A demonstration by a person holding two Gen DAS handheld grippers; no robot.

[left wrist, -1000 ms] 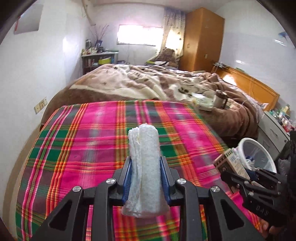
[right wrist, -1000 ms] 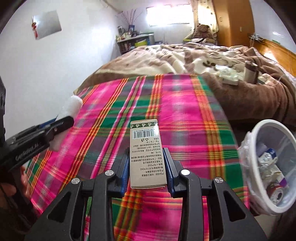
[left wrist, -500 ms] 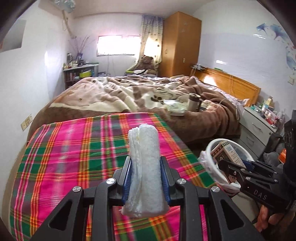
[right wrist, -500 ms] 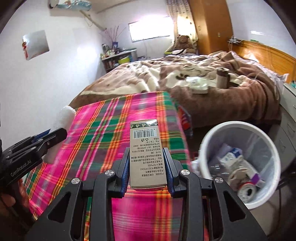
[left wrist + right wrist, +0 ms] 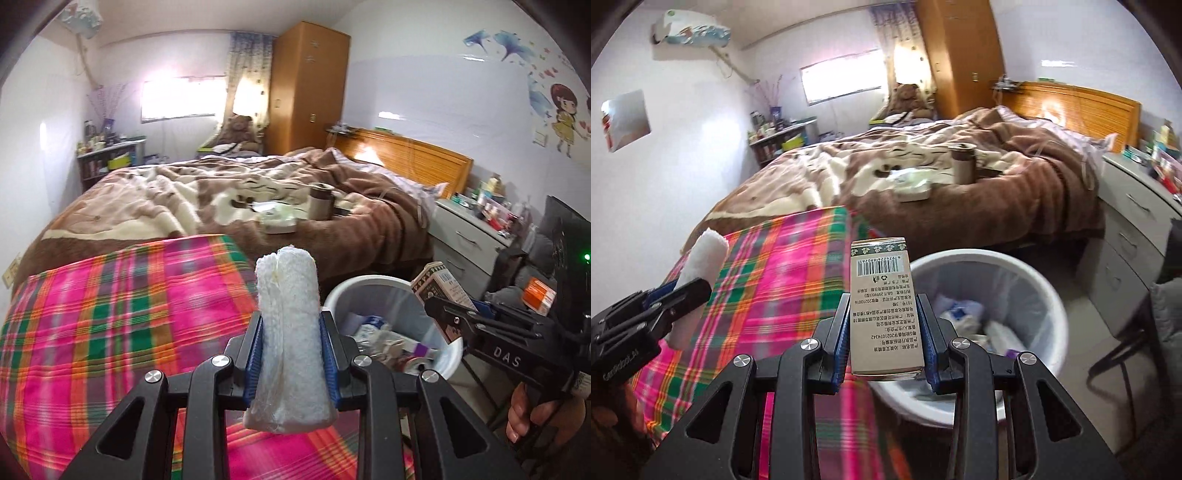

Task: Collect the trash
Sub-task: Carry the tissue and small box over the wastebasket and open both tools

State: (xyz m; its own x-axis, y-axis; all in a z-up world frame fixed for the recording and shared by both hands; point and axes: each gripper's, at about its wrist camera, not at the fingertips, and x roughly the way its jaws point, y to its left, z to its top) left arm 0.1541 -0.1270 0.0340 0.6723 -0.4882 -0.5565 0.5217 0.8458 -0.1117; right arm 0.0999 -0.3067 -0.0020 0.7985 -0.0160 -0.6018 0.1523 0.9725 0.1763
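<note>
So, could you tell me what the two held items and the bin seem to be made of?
White roll: soft tissue or cloth, by its fuzzy texture. Box: matte printed cardboard, creased at the edges. Bin: smooth white plastic, with a thin translucent liner.

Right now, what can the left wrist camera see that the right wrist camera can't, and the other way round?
Only the left wrist view shows the cartoon wall stickers and the hand gripping the right tongs. Only the right wrist view shows the air conditioner and the barcode side of the box. Both show the plaid blanket, the white bin with rubbish inside, the white wad in the left tongs, and the brown bed.
</note>
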